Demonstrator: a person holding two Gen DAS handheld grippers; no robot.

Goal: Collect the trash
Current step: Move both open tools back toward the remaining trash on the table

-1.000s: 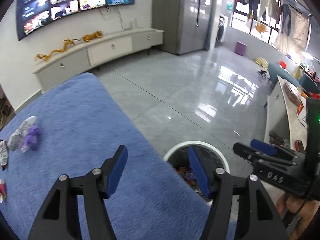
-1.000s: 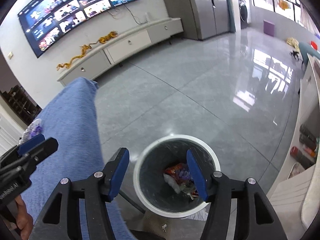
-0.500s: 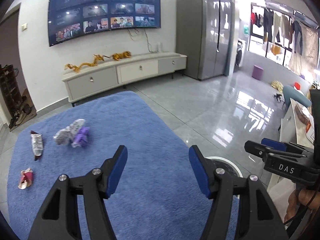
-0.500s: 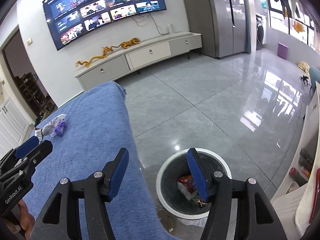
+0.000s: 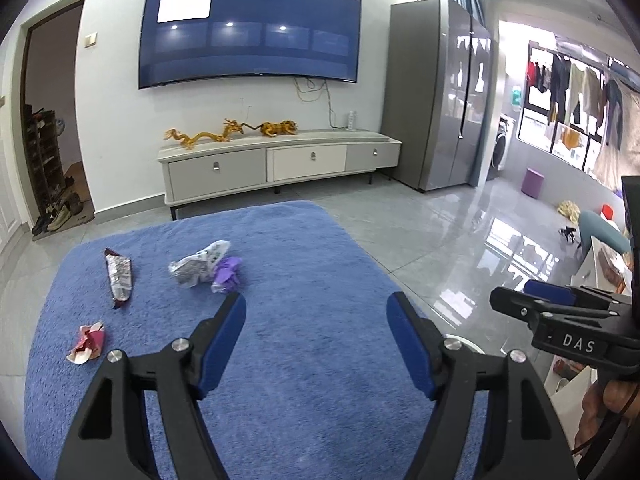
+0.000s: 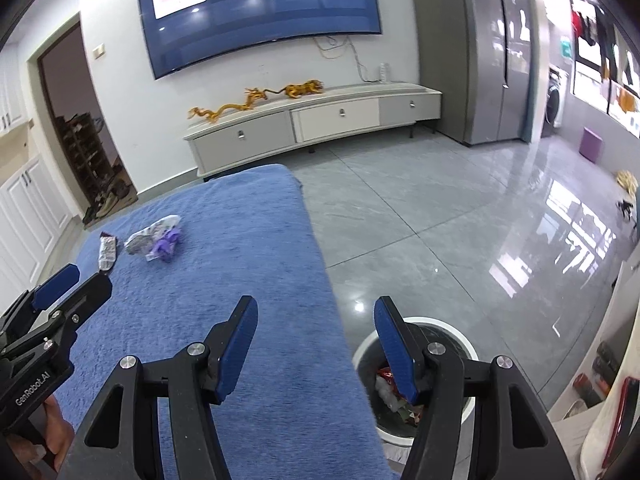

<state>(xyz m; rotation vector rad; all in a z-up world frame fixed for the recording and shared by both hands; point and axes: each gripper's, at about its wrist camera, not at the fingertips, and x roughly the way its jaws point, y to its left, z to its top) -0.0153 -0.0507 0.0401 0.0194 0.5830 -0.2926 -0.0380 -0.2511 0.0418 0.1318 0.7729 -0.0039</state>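
Note:
Trash lies on a blue cloth-covered table [image 5: 312, 264]: a crumpled white wrapper [image 5: 198, 264] touching a purple scrap [image 5: 227, 276], a long silver-and-maroon wrapper [image 5: 118, 278], and a small red-and-white wrapper [image 5: 87, 342]. My left gripper [image 5: 316, 334] hovers over the near part of the cloth, its jaws opening with nothing between them. My right gripper [image 6: 316, 340] is open and empty at the cloth's right edge, above a white bin [image 6: 452, 330] holding several wrappers. From the right wrist view the white wrapper [image 6: 146, 236] and purple scrap [image 6: 166, 248] lie far left.
A TV cabinet [image 5: 280, 164] with gold dragon figures stands against the far wall under a large screen. Glossy grey floor [image 6: 460, 232] spreads to the right. A white side unit [image 6: 600, 408] with bottles is at the right of the bin.
Both grippers rose and swung left from the bin toward the cloth, bringing the wrappers into fuller view. The left jaws spread wider. The screen switched to a dark page.

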